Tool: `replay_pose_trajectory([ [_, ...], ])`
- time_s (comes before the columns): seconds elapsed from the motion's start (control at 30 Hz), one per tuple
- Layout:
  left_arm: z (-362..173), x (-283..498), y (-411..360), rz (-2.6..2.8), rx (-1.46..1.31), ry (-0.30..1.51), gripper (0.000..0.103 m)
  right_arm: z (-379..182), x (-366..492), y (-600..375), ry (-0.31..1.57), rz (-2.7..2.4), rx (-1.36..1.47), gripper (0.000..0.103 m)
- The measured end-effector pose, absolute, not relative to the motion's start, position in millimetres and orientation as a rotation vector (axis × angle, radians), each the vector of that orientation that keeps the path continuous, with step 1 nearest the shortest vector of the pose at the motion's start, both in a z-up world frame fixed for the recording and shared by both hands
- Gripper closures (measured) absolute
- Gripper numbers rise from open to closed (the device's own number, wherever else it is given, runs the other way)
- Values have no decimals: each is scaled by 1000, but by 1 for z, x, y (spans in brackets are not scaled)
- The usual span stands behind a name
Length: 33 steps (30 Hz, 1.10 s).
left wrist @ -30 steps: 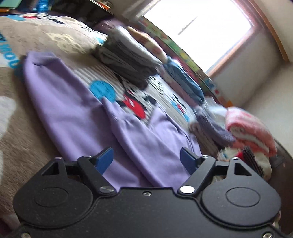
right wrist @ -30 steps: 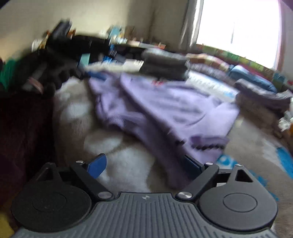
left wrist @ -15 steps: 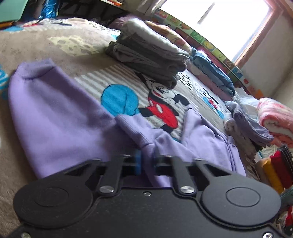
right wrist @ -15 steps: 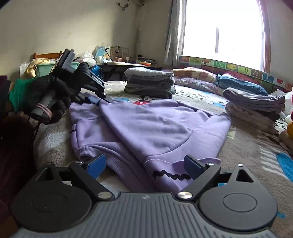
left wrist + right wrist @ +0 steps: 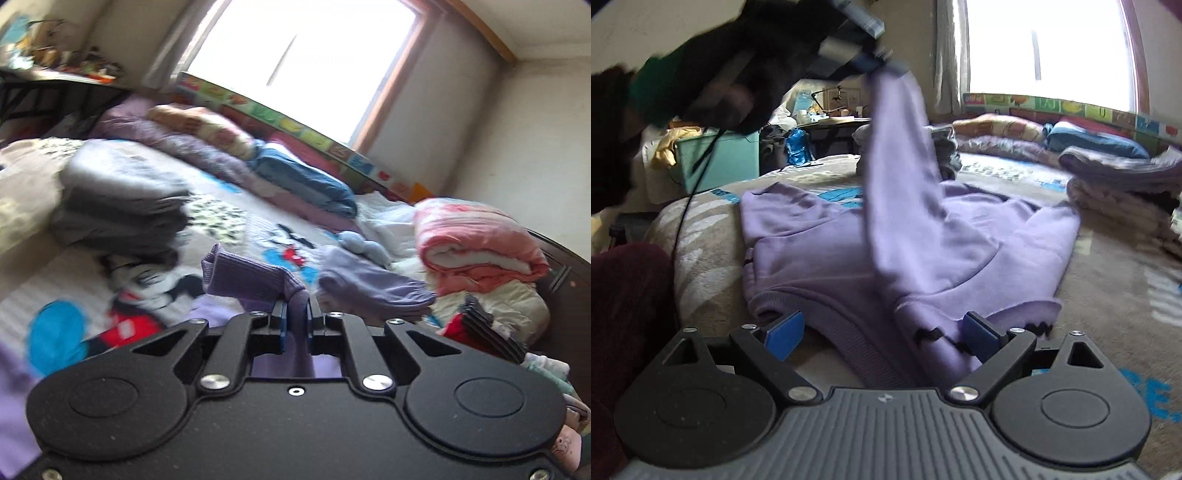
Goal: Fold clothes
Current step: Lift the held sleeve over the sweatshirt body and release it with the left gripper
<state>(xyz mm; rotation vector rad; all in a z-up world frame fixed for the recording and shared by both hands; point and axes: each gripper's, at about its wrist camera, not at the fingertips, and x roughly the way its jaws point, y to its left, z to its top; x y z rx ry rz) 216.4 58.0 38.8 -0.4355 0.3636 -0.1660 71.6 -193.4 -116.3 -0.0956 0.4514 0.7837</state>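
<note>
The left tool (image 5: pixel 296 318), open around the purple hoodie's (image 5: pixel 849 236) sleeve (image 5: pixel 247 277) a second ago, now pinches its cuff and has lifted it off the bed (image 5: pixel 1108 295), starting the fold, while the right tool (image 5: pixel 882 334) waits open at the hem.

A rolled pink quilt (image 5: pixel 476 240) lies near a teal bin (image 5: pixel 720 162).

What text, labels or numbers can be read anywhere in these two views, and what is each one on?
"SE" (uncertain, cut off at the frame edge): large blue letters on the blanket.
"U" (likely): one tile of the picture-panel border below the window; the other tiles are too blurred to read.
Small blue print farther up the blanket: blurred, unreadable.
Left wrist view: nothing readable.
</note>
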Motion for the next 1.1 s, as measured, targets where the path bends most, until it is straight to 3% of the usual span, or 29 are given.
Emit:
replay_pose_trajectory([
  [0.5, -3, 333, -55, -90, -338, 541, 96, -116, 82, -210, 527, 840, 23, 11],
  [1.1, -73, 392, -134, -37, -8, 688, 96, -118, 90, -218, 555, 872, 100, 9],
])
